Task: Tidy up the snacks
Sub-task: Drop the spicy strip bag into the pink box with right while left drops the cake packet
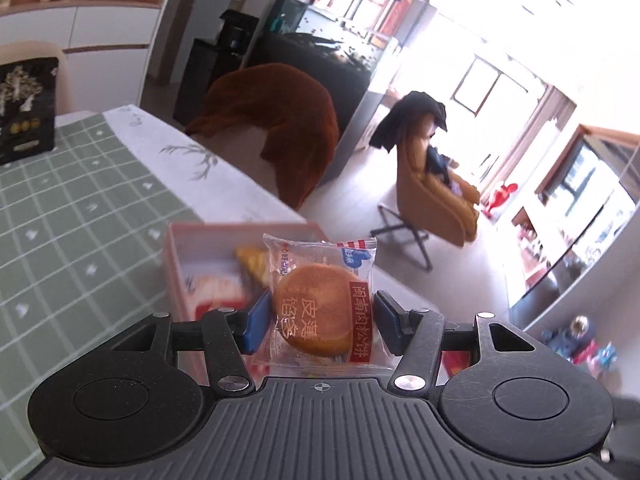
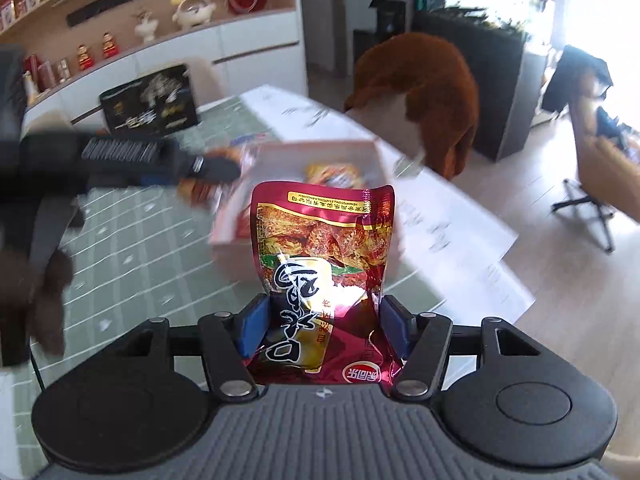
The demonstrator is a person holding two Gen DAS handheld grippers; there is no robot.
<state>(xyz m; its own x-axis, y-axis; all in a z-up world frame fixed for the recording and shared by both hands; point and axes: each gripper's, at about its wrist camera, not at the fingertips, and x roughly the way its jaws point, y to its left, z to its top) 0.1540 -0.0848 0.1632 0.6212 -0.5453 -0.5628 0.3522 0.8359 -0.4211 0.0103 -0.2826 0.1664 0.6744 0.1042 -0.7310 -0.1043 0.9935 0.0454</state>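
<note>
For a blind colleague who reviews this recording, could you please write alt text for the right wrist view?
The right gripper is shut on a dark red foil snack pouch, held above a green checked tablecloth. Behind it is an open pink box with other snacks inside, and the left gripper, blurred, reaches in from the left.

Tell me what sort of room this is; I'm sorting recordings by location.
Most likely a home living and dining area: a table under a green checked tablecloth, a display shelf of ornaments, and a tan lounge chair by bright windows.
</note>
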